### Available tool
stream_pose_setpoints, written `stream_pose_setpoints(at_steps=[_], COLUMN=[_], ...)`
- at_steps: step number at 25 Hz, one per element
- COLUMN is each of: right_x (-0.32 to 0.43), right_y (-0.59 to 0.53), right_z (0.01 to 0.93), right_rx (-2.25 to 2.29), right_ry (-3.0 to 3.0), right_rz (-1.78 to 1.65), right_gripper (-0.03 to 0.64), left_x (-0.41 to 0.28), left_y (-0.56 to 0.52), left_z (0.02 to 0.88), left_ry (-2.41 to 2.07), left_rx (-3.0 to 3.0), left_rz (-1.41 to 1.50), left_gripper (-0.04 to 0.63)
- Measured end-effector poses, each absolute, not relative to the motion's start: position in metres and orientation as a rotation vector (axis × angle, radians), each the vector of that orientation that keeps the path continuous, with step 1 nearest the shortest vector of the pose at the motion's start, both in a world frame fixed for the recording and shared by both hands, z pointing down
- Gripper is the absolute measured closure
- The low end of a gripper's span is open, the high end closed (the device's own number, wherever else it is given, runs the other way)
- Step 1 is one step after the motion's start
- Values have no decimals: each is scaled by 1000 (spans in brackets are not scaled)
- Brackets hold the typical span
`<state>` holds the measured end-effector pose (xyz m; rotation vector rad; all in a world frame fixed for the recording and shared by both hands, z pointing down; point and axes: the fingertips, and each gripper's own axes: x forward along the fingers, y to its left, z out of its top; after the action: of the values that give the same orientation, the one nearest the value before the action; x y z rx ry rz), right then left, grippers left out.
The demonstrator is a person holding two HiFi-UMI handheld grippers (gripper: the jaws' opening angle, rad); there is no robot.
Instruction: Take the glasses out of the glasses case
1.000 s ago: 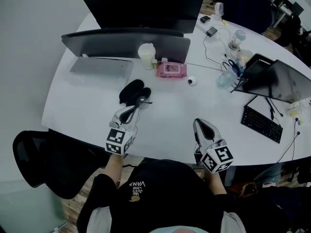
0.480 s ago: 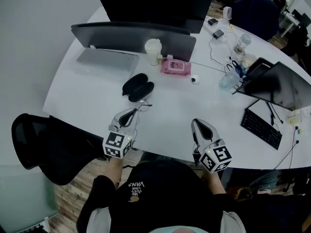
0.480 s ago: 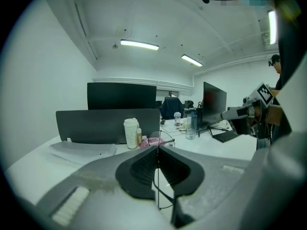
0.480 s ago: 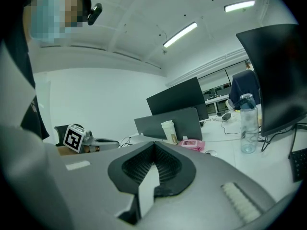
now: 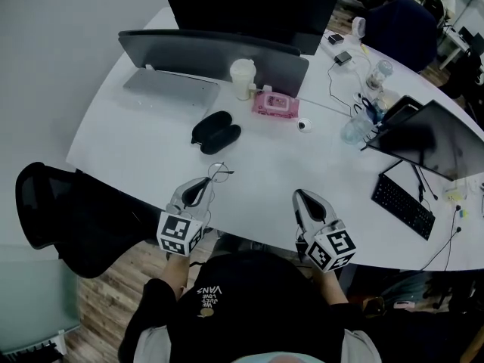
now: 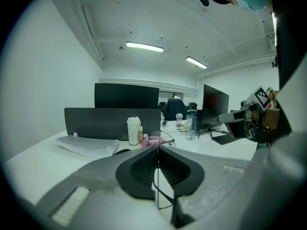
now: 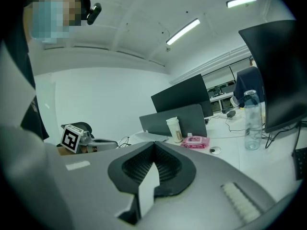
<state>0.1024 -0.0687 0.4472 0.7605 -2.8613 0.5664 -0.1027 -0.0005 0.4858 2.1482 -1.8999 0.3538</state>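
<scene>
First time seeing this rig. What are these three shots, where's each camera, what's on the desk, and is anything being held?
There is no robot here: a person holds a two-jaw gripper in each hand. The head view comes from a camera on the person's head, looking steeply down. The cubes with square markers are part of the grippers. The other two pictures come from cameras riding on each gripper, looking along its own jaws.

The left gripper has its jaws shut on the thin wire-framed glasses, apart from the black glasses case lying further back on the white table. The right gripper has its jaws together with nothing between them.

Also on the table are a cup, a pink pack, a silver laptop, monitors, a keyboard and a water bottle.
</scene>
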Motion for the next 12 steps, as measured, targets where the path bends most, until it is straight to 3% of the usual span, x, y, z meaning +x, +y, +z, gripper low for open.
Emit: stream_pose_setpoints(at_steps=[12], right_x=[85], right_y=[-59], right_z=[456], right_rx=[633], right_ry=[-2865], right_rz=[577], right_gripper=[618], left_x=[-101], left_y=[24], left_z=[484], left_ry=[-1948], left_rx=[2093], left_rz=[324], left_gripper=[586])
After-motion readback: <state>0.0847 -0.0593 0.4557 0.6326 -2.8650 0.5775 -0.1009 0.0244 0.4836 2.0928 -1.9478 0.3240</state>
